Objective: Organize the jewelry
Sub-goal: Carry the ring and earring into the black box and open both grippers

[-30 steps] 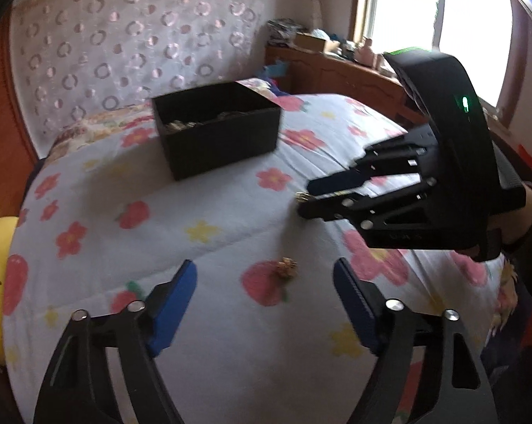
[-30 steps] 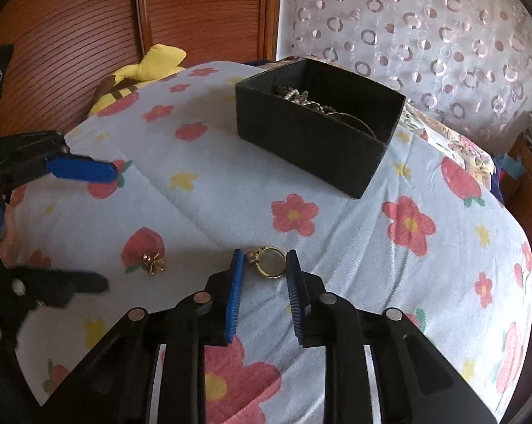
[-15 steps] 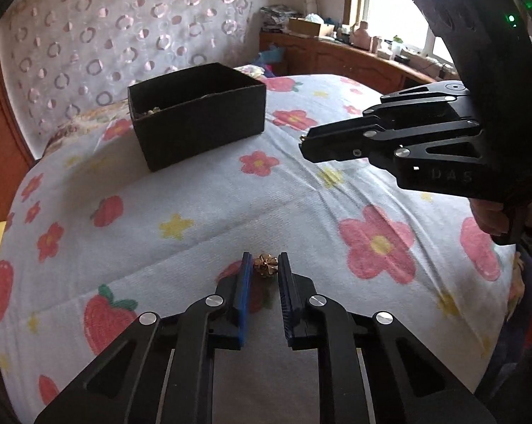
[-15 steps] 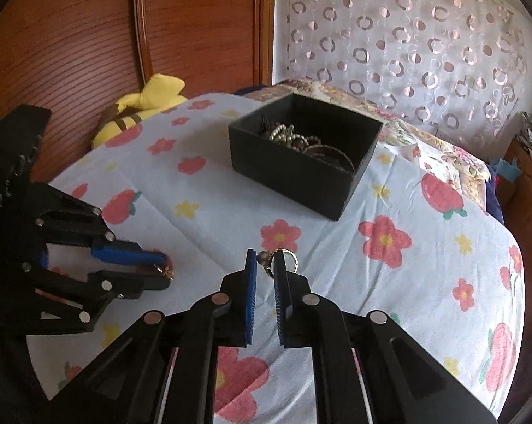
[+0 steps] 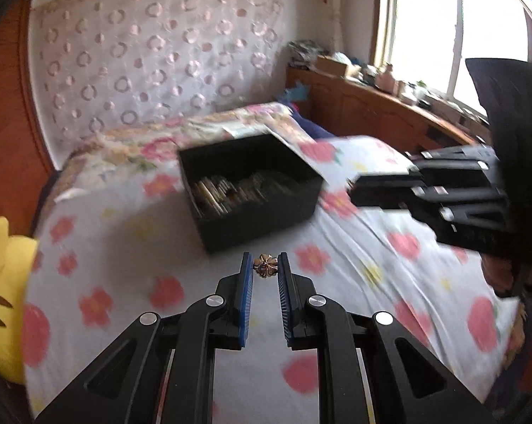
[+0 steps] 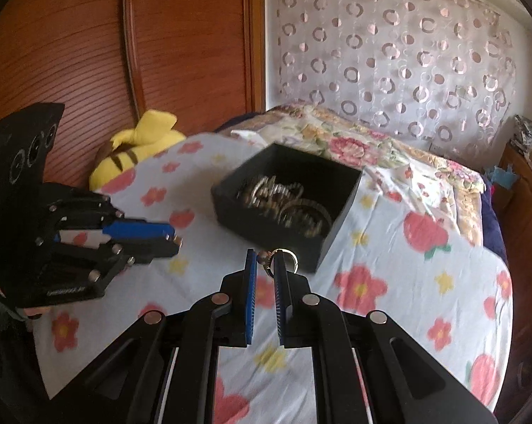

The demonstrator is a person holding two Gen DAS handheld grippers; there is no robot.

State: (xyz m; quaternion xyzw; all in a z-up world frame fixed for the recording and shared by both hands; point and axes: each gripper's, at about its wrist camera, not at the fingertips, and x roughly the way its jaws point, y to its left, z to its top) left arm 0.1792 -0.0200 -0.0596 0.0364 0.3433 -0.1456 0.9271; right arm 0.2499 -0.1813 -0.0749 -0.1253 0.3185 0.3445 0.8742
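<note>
Both pieces are up off the bed (image 5: 202,321) now, and the carrying step is under way. In the left gripper (image 5: 265,266) a small gold flower-shaped piece (image 5: 265,265) is pinched at the very tips, the jaws drawn narrow on it. In the right gripper (image 6: 266,263) a gold ring (image 6: 290,260) is clamped, jaws almost together, the loop poking out to the right of the tips. The black box (image 6: 340,226) is seen just ahead in both views, on the flowered sheet, already part filled with silvery chains and bangles. What is called for next, by the look of it: each load is to be brought over the box's open top and let go only once clear of the rim. Both grips are tip-only, so a slip is possible.
</note>
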